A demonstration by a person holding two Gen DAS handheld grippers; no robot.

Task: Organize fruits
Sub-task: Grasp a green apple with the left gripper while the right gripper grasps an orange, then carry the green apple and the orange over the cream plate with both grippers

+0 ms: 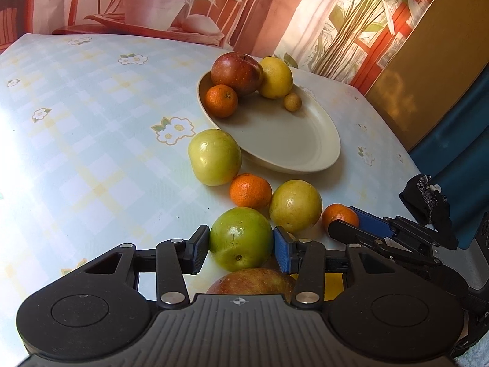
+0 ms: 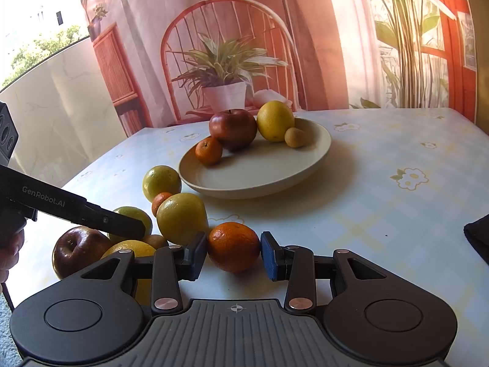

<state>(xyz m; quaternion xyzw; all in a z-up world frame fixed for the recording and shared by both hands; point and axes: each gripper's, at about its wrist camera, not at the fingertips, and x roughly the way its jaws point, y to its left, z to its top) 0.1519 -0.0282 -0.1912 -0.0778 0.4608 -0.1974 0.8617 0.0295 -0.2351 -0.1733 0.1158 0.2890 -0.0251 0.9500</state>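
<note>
My left gripper [image 1: 241, 247] is shut on a green round fruit [image 1: 240, 238] that rests on the table, a pad pressing each side. In the right wrist view my right gripper [image 2: 233, 255] is shut on a mandarin [image 2: 233, 246], also on the tablecloth. Beyond both lies a cream oval plate [image 1: 305, 165] holding a red apple [image 1: 237, 73], a yellow citrus [image 1: 276, 78], a mandarin [image 1: 220, 101] and a small brown fruit [image 1: 292, 101]. Loose beside the plate are two yellow-green fruits [image 1: 214, 157] [image 1: 295, 206], another mandarin [image 1: 250, 191] and a red-yellow apple [image 1: 250, 281] under my left gripper.
The table carries a pale checked cloth with flowers [image 1: 174, 130], open to the left in the left wrist view. A printed backdrop of a chair and plants [image 2: 226, 70] hangs behind the far edge. A dark red apple [image 2: 78, 250] lies near the table's left edge.
</note>
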